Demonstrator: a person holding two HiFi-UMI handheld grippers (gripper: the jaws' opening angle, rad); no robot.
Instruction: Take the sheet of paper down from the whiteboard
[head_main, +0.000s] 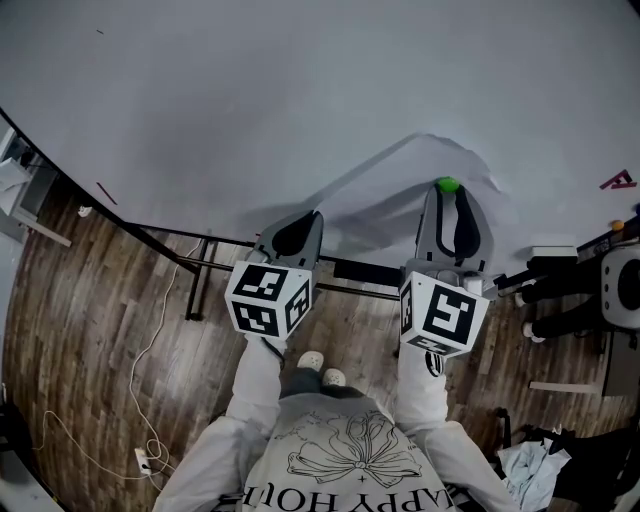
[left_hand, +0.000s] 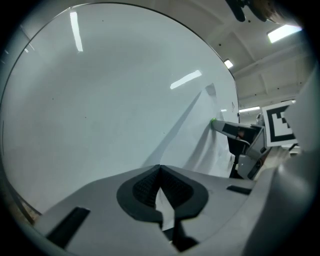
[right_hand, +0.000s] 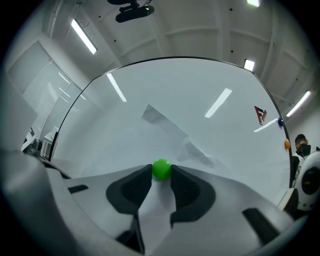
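The paper (head_main: 385, 200) is on the whiteboard (head_main: 250, 90), low on the board, buckled along a slanting crease and standing off the surface in places. It looks light, thin and limp: it will sag and flap once freed, crease at any hard pinch, and tear if pulled while pinned. The only fastening in view is a small green magnet (head_main: 447, 184), round and glossy, near the sheet's right part. It is likely slippery, so it should be taken squarely across its middle and drawn straight off the board.

The right claw (right_hand: 161, 172) already has it: its two pads press on either side of the magnet, tips close to the paper. The left claw (left_hand: 160, 168) is pressed together on the sheet's lower left edge, with white paper showing between its pads — a good hold, at the margin, where a wrinkle matters least.

Judged from this, the magnet must come away first while the left claw bears the sheet's slight weight; a firm, steady pinch should do, since a limp sheet may slide out of a loose one
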